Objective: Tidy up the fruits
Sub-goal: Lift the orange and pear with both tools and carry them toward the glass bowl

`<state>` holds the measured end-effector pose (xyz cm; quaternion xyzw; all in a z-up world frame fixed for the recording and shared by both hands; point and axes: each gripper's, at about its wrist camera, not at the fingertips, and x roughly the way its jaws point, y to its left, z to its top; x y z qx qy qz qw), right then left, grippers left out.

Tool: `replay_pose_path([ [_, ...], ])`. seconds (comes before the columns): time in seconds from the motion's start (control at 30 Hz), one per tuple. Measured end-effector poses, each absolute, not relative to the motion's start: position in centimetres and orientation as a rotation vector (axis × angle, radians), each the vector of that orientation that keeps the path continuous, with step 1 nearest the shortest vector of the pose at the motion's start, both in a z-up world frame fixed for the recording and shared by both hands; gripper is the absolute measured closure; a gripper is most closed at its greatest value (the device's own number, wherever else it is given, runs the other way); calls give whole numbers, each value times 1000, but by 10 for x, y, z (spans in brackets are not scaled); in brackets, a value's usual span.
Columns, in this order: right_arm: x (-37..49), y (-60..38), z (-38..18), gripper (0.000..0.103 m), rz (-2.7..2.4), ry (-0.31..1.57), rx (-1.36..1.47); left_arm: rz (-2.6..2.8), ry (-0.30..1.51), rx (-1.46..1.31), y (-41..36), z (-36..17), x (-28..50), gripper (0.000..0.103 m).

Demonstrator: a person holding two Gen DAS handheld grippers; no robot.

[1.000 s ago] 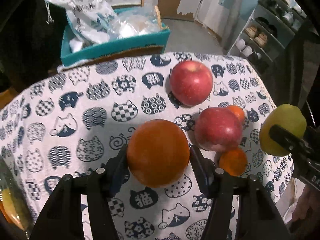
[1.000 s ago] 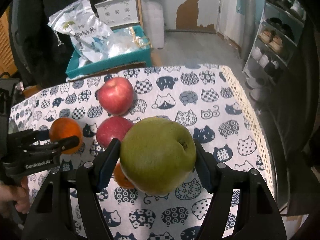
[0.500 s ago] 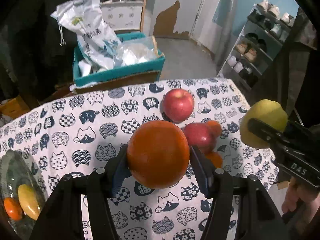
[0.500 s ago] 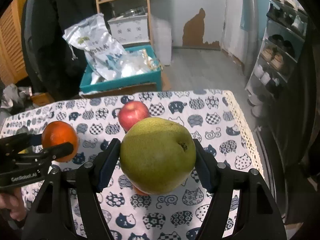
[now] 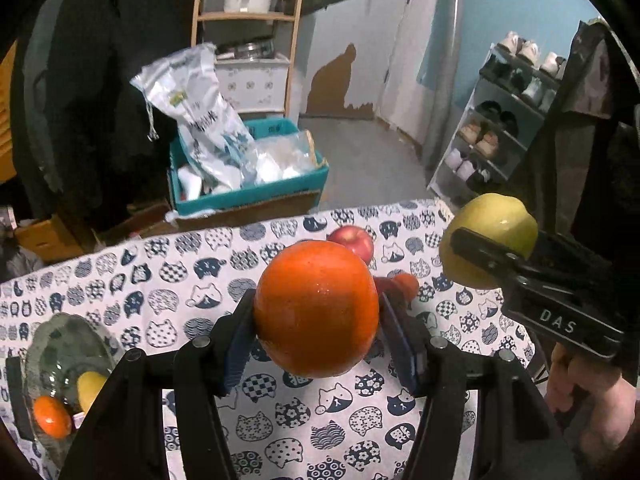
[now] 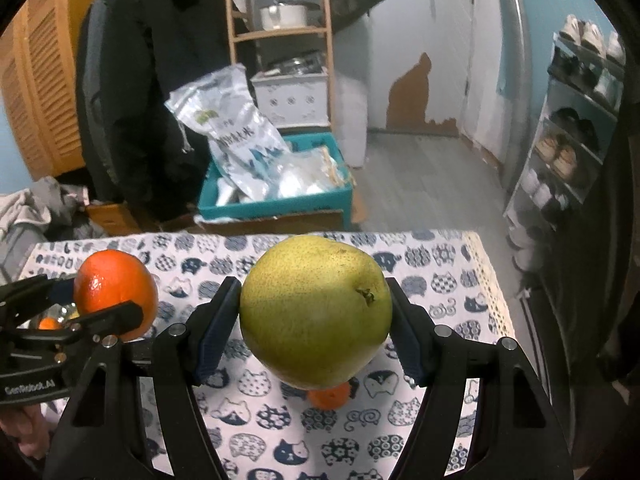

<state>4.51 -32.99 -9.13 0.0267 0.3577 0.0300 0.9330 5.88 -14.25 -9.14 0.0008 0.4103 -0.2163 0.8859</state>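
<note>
My left gripper (image 5: 316,328) is shut on a large orange (image 5: 316,308), held well above the cat-print tablecloth (image 5: 168,292). My right gripper (image 6: 316,328) is shut on a green pear (image 6: 316,312), also high over the table. In the left wrist view the pear (image 5: 490,228) and right gripper (image 5: 486,254) show at the right. The orange (image 6: 114,290) in the left gripper (image 6: 108,302) shows at the left of the right wrist view. A red apple (image 5: 352,240) and a small orange fruit (image 5: 406,284) lie on the cloth behind the held orange. A small orange fruit (image 6: 330,396) peeks out under the pear.
A glass bowl (image 5: 48,352) at the table's left holds a small orange fruit (image 5: 52,416) and a yellow one (image 5: 90,388). Beyond the table stand a teal crate (image 5: 248,188) of bags, a wooden shelf (image 6: 280,32) and a shoe rack (image 5: 500,128). The table's right edge (image 6: 492,288) is near.
Both grippers have risen with their fruit and tilted up, so the table looks farther and more of the room shows. The glass bowl has come into view at the left.
</note>
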Motion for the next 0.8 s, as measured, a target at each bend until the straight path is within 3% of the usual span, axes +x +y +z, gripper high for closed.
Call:
replay_pose_path([
  [0.8,41,-246,-36,32,222,635,22,-368,735,-79,-53,-43,26,41],
])
